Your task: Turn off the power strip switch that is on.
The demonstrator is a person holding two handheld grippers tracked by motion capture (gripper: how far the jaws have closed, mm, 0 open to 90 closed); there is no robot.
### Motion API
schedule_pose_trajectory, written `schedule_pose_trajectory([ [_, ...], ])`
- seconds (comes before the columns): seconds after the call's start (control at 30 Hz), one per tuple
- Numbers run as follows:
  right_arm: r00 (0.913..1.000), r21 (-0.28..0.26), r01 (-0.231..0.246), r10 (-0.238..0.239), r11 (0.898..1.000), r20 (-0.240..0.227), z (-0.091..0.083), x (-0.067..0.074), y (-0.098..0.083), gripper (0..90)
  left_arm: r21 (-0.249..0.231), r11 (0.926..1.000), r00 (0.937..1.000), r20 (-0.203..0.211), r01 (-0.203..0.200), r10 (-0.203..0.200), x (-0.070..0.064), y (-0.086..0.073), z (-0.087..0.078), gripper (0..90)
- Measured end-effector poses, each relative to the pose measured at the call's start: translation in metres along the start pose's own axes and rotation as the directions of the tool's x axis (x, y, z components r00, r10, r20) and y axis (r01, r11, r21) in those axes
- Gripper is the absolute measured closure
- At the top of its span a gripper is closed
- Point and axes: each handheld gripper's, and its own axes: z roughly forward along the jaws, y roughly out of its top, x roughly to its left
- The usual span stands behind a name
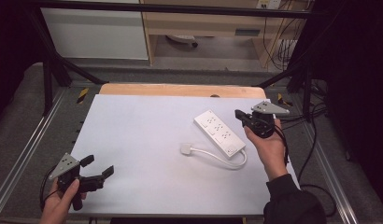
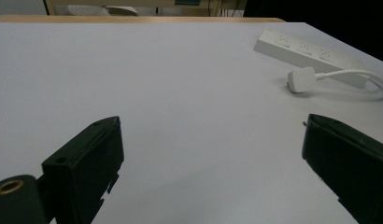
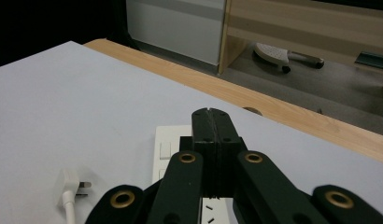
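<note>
**Right gripper is nearer to the power strip**

We are looking from the left side of the counter (image 1: 133, 140) to the right. At the near left corner we are holding the left gripper (image 1: 98, 168) just above the surface, and its jaws are standing wide open with nothing between them. In the left gripper view they are pointing across the bare white top, and the power strip (image 2: 311, 56) is lying well apart, far ahead and to the right.

Going to the middle, the white plug (image 1: 186, 149) is resting on the counter, and its cable (image 1: 222, 158) is curving back to the near end of the strip.

The power strip (image 1: 219, 132) is lying flat on the right half, its long axis running diagonally from far-left to near-right. The right gripper (image 1: 239, 115) is hovering just beside its far right side, with jaws pressed together and holding nothing. In the right gripper view the strip (image 3: 168, 149) is lying directly under the closed tips. We are judging that the right hand is much nearer, and it must open before any grasp.
</note>
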Motion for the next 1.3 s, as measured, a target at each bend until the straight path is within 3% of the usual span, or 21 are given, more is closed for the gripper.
schedule_pose_trajectory([
  [1.3,0.9996,0.066,0.009,-0.007,0.998,-0.028,0.042,0.009,-0.003,90.0,-0.003,1.0000,1.0000,0.000,-0.006,0.006,0.000,0.000,0.000,5.3],
])
